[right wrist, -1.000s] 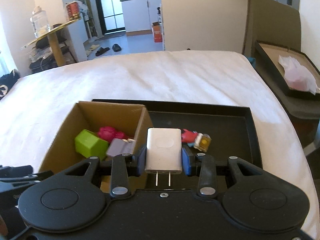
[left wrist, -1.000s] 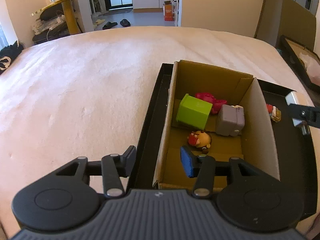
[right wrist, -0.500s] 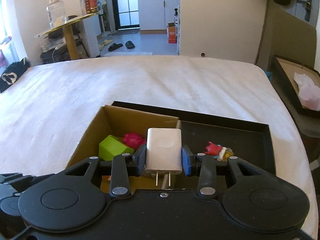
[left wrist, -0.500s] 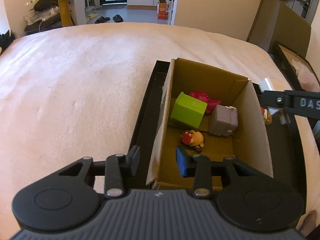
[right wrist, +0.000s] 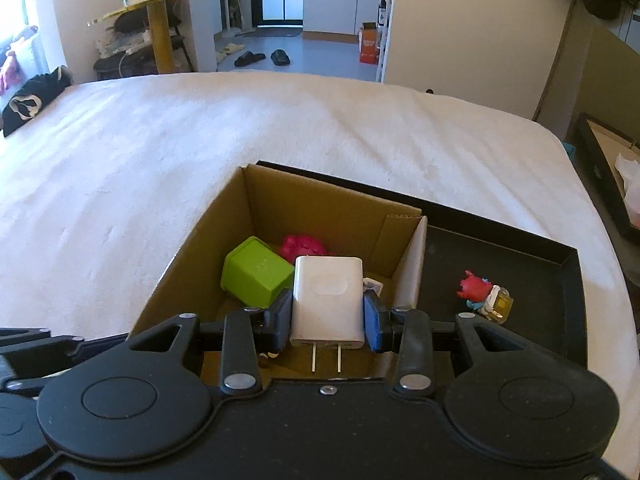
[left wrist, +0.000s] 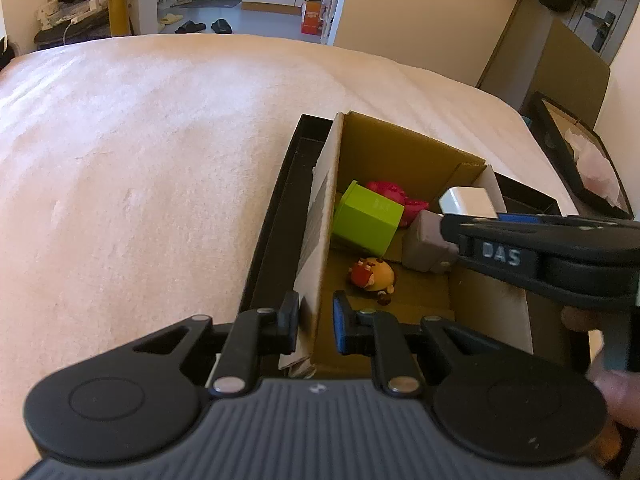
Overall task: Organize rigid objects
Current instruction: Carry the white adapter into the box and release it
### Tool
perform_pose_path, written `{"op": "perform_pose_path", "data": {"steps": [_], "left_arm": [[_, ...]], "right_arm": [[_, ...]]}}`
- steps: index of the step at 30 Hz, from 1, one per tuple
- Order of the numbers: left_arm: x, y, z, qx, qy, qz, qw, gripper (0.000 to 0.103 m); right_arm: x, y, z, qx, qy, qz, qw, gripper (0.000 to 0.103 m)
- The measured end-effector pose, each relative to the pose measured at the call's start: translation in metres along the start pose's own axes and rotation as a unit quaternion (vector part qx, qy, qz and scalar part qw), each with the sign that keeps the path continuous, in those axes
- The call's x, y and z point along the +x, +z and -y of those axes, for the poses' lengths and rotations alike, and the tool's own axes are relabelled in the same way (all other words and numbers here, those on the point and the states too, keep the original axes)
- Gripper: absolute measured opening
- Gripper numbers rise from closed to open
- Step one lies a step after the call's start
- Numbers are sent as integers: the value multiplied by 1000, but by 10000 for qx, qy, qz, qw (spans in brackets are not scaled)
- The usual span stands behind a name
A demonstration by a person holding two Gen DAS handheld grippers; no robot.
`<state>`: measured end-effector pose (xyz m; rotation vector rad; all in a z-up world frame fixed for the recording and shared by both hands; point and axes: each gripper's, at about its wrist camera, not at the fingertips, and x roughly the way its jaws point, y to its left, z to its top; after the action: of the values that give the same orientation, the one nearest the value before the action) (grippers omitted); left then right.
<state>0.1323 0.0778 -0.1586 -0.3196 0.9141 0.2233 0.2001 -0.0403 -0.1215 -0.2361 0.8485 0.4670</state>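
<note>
Between the fingers of the right gripper (right wrist: 328,318) a white charger (right wrist: 327,300) is held above the cardboard box (right wrist: 336,210), whose left wall is straddled, not visibly pinched, by the left gripper (left wrist: 316,320); four toys are already boxed, while one figurine (right wrist: 484,294) is left on the black tray (right wrist: 532,280) to the right.

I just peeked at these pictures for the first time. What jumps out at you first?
The white charger catches the eye first: the right gripper pinches it, prongs pointing back, above the cardboard box. Next is the bright green cube inside the box, beside a pink toy. The left gripper straddles the box's left wall, and a small red figure lies alone in the black tray.
</note>
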Motion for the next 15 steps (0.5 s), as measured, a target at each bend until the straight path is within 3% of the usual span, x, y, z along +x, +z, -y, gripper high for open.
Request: {"op": "perform_pose_path", "data": {"steps": [6, 15], "left_arm": [[2, 1, -3, -67, -51, -14, 10000, 17], [-1, 1, -2, -63, -31, 5, 10000, 17]], "right_arm": [[9, -2, -7, -278, -198, -23, 9994, 37], [-17, -3, 12, 9, -74, 154, 9999, 37]]}}
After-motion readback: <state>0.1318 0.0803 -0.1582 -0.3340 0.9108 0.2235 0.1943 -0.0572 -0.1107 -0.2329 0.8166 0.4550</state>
